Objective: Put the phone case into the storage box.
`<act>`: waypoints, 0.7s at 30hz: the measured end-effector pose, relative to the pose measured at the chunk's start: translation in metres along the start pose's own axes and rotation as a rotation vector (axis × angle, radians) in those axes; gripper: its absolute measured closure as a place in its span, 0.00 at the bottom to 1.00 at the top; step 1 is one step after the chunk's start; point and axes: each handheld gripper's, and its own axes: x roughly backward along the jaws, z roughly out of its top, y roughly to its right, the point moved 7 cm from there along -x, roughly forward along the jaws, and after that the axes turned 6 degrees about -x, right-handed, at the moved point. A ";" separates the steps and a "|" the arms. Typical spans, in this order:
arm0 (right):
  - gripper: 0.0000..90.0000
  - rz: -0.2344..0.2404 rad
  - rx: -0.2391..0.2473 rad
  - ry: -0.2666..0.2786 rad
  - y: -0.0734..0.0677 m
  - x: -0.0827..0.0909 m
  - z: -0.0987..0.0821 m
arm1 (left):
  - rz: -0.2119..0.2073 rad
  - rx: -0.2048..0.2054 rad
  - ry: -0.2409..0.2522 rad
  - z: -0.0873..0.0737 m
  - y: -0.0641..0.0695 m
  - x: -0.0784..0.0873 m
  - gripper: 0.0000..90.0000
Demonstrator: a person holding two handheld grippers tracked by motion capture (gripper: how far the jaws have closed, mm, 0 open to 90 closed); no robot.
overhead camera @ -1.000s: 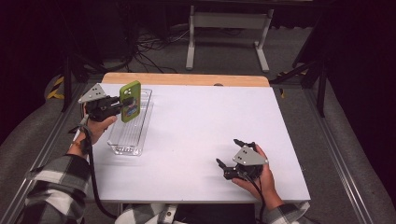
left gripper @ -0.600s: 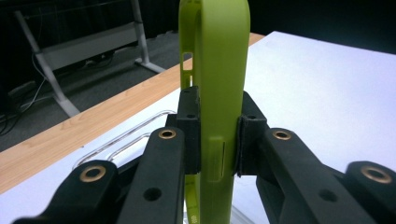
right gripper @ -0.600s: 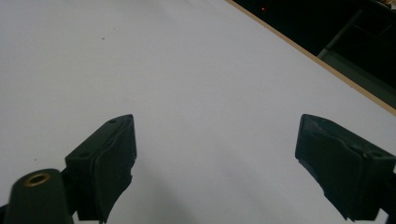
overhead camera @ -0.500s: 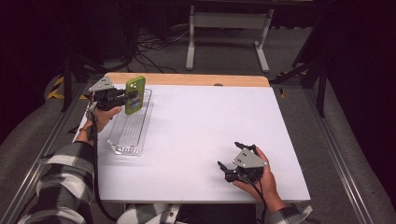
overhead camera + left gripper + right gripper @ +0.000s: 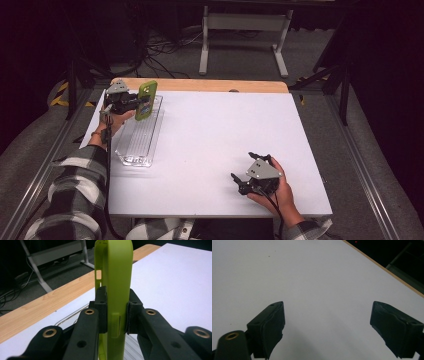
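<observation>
The left gripper [image 5: 115, 315] had its two black pads [image 5: 102, 312] pressed on the flat faces of a green phone case [image 5: 117, 277], one pad on each side, so the case stood on edge between them and rose well above the fingertips. A small cut-out showed in the case's rim just above the near pad, and a raised button strip sat level with the pads. Directly beneath the fingers lay a clear plastic tray [image 5: 75, 316] — its thin rim curved past the lower edge of the case, and its ribbed floor showed below the grip. In the high view the left gripper [image 5: 135, 102] held the phone case [image 5: 146, 100] upright over the far end of the clear plastic tray [image 5: 137, 142], which stretched back from the fingers toward the person's checked sleeve [image 5: 75, 195]. Beyond the fingertips ran the wooden strip [image 5: 200, 85] along the far edge of the white table [image 5: 215, 135].

The right gripper [image 5: 327, 322] had its jaws spread wide with nothing between them — bare white tabletop lay under and ahead of the pads. In the high view the right gripper [image 5: 245, 181] rested low on the table in the person's hand, well apart from the tray and the case, its fingertips pointing toward the left gripper's side.
</observation>
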 end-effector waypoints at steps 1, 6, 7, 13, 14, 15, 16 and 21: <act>0.15 -0.001 0.006 -0.008 -0.001 -0.001 0.000 | 0.028 -0.009 -0.006 -0.001 -0.003 0.000 0.85; 0.16 0.009 0.043 -0.024 -0.004 -0.001 -0.002 | 0.146 -0.023 -0.053 -0.006 -0.015 0.003 0.80; 0.16 0.010 0.046 -0.025 -0.005 -0.001 -0.002 | 0.184 -0.020 -0.077 -0.009 -0.019 0.004 0.79; 0.16 0.013 0.048 -0.027 -0.005 0.000 -0.002 | 0.250 0.034 -0.113 -0.019 -0.029 0.006 0.72; 0.16 0.015 0.043 -0.027 -0.005 0.000 -0.002 | 0.247 0.029 -0.122 -0.019 -0.028 0.006 0.72; 0.17 0.017 0.043 -0.023 -0.004 0.001 -0.001 | 0.247 0.018 -0.138 -0.018 -0.027 0.005 0.73; 0.17 0.017 0.043 -0.023 -0.004 0.001 -0.001 | 0.247 0.018 -0.138 -0.018 -0.027 0.005 0.74; 0.17 0.030 0.058 -0.032 -0.006 -0.001 -0.002 | 0.183 -0.019 -0.125 -0.010 -0.018 0.000 0.86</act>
